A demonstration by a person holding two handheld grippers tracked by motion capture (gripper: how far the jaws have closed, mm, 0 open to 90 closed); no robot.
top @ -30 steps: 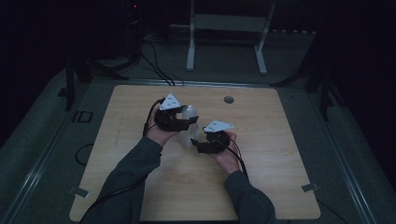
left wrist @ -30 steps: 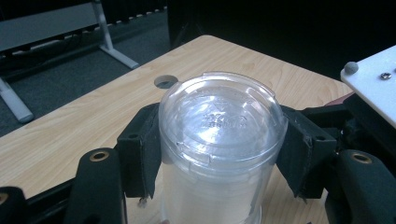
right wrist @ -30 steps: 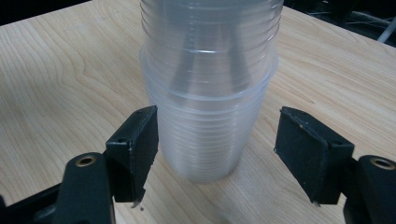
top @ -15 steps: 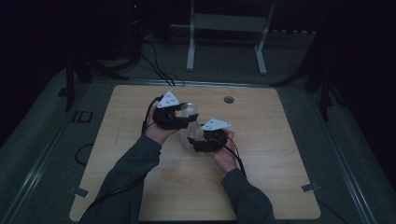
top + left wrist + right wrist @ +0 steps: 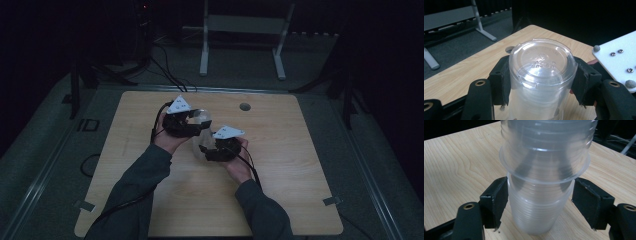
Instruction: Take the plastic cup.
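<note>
A stack of clear plastic cups [image 5: 199, 134] is held off the wooden table [image 5: 300, 165] between my two grippers. My left gripper [image 5: 201, 120] grips the outermost cup [image 5: 541, 65], whose embossed base faces up. Its black pads [image 5: 501, 82] press on both sides of the cup, and its jaws have just been closing on it. My right gripper [image 5: 200, 150] holds the rest of the stack [image 5: 536, 210] just below the outer cup's rim [image 5: 544, 173]. Its jaws have just been closing with the stack between them, and its pads [image 5: 496, 200] now touch both sides.
A round hole [image 5: 244, 106] lies in the table's far side. Behind the table, a white metal stand [image 5: 242, 45] and cables [image 5: 165, 75] sit on the dark floor. The right gripper's white plate [image 5: 619, 57] shows close by in the left gripper view.
</note>
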